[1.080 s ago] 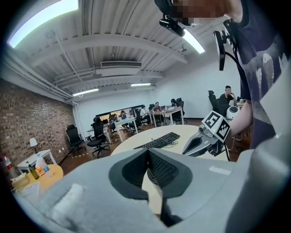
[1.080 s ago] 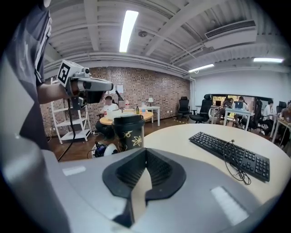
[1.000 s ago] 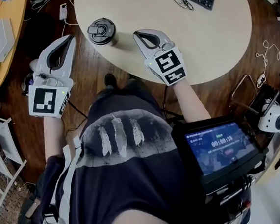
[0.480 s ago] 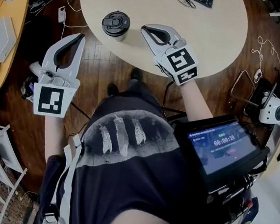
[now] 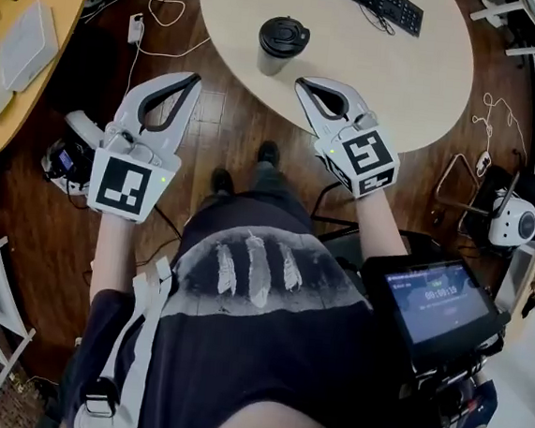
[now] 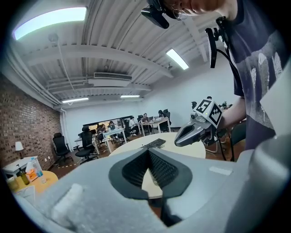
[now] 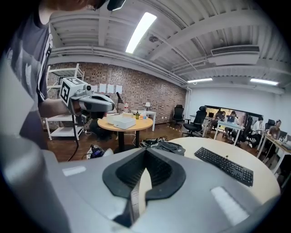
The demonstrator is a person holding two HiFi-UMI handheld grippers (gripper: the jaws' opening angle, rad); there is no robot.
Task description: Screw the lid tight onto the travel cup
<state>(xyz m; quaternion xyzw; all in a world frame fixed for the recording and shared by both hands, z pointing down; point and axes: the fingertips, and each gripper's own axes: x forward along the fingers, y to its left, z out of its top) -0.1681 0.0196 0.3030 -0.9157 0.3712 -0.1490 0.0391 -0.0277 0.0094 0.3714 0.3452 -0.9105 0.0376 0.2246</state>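
Smooth matt table [image 5: 422,73], wooden plank floor [image 5: 229,129], black plastic lid [image 5: 285,33].

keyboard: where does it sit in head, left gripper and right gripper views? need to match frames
Head view: keyboard at the top edge, on the far part of the round table, right of the travel cup.
Left gripper view: small, near centre, on the table's far part.
Right gripper view: right of centre, lying diagonally on the tabletop.
Shared landmark: the pale round table, seen in all three.
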